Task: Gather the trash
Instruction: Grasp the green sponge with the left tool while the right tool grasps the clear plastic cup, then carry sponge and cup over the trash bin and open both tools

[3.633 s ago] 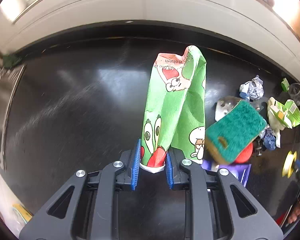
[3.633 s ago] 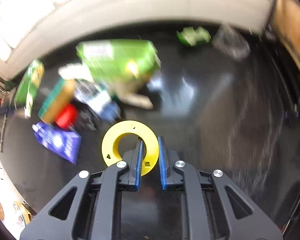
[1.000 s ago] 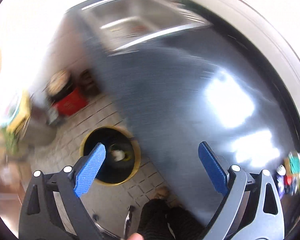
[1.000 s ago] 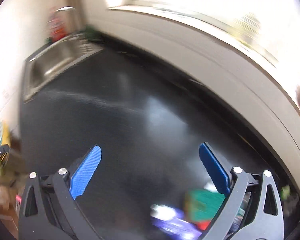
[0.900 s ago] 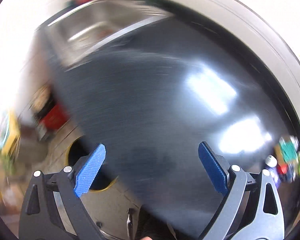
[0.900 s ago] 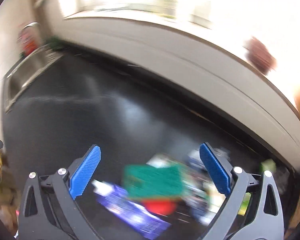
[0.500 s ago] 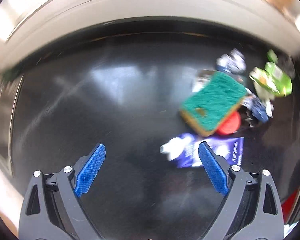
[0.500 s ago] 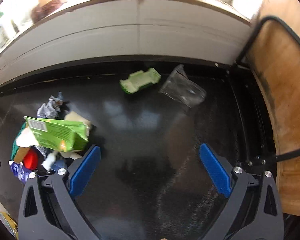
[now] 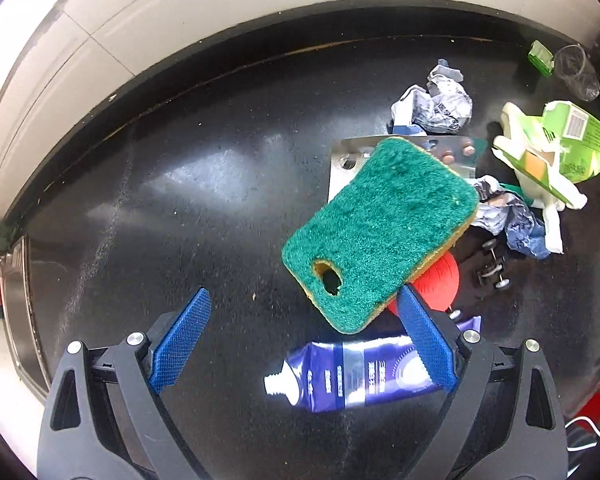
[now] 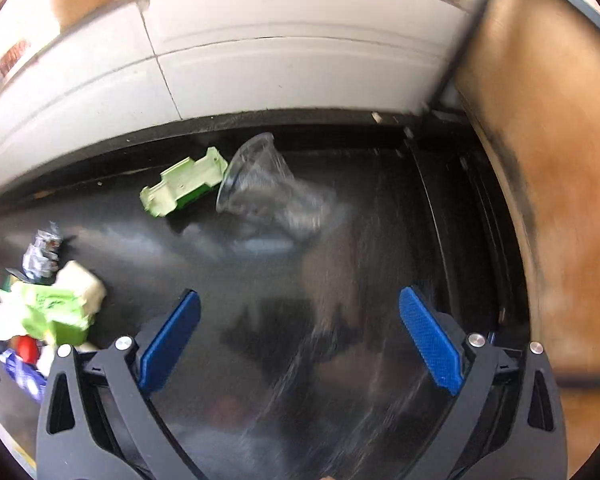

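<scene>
Both pairs of fingers stand wide apart and hold nothing. Seconds ago the left gripper (image 9: 302, 344) was clamped on a green printed wrapper and the right gripper (image 10: 298, 340) on a yellow ring; a second ago the left one hung open above a round bin on the floor. Neither the wrapper nor the ring shows on the counter now, so it seems both went into that bin, and the two tools have swung back for more.

What remains lies on the black counter (image 9: 204, 184). In the left view a purple tube (image 9: 352, 380) lies near, between the blue pads, with its right end under the right pad. Just beyond it a green sponge (image 9: 380, 232) rests on a red cap (image 9: 440, 276) and a silver blister sheet (image 9: 340, 160). Farther right sit a crumpled wrapper (image 9: 436, 104), a torn green carton (image 9: 556, 148), more crushed paper (image 9: 512, 220) and a small set of toy wheels (image 9: 492, 268).

The right view is a little blurred; it faces a clear plastic cup (image 10: 268, 188) lying on its side at the far edge, touching or just beside a pale green toy shell (image 10: 184, 188).

I judge two pieces are done and most of the pile is left; the tube looks like the left tool's next pick, the cup the right's
</scene>
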Tool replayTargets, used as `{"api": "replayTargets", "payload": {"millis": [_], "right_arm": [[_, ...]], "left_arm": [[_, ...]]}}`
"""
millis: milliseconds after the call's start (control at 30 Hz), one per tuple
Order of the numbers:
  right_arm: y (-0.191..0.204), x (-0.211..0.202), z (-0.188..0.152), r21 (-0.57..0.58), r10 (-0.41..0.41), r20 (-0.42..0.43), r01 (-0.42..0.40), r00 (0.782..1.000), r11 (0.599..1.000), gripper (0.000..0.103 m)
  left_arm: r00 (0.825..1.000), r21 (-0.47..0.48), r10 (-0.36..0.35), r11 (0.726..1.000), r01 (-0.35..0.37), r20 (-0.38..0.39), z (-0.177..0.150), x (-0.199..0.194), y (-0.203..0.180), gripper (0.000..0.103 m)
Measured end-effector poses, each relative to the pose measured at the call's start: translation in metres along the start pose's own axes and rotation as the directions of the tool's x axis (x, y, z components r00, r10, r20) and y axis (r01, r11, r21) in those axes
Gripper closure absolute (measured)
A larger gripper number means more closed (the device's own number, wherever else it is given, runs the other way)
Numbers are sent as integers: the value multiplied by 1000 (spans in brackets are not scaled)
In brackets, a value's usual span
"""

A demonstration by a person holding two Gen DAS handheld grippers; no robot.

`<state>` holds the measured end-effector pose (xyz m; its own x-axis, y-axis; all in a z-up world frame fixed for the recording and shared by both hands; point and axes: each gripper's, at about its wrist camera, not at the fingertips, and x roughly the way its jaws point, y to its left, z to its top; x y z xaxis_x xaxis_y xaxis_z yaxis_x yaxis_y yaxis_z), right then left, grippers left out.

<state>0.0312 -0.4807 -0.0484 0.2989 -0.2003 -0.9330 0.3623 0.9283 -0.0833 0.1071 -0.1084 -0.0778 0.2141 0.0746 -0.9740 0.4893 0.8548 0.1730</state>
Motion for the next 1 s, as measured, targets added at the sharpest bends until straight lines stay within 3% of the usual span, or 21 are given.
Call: {"api": "replayTargets", "payload": {"millis": [200, 367, 400, 433, 467, 533, 633, 1000], "right_arm": [[22, 41, 37, -264, -77, -40, 64, 996, 963, 7], [34, 62, 56, -333, -83, -76, 53, 994, 942, 7], [35, 64, 59, -324, -62, -93, 28, 994, 946, 19], [36, 67, 61, -310, -31, -108, -4, 994, 951, 44], [36, 68, 63, -298, -31, -115, -5, 993, 954, 44], [34, 69, 67, -262, 21, -131, -55, 991, 963, 48], [32, 60, 66, -243, 46, -120, -74, 992, 967, 55], [1, -6, 58, -156, 72, 21, -68, 997, 986, 58]], "left_arm": [[999, 54, 26, 998, -25, -21, 9, 12, 1, 12], [1000, 77, 13, 997, -12, -6, 22, 14, -4, 13], [1000, 76, -9, 997, 9, -2, 25, 14, -5, 21], [999, 72, -46, 996, 46, -9, 27, 16, -4, 50], [994, 55, -112, 992, 113, -18, 29, 16, -3, 67], [987, -17, -158, 987, 158, -24, 34, 16, 4, 76], [983, -33, -185, 982, 184, -3, 35, 7, 8, 79], [973, -128, -189, 970, 206, 136, -4, -50, 35, 79]]}}
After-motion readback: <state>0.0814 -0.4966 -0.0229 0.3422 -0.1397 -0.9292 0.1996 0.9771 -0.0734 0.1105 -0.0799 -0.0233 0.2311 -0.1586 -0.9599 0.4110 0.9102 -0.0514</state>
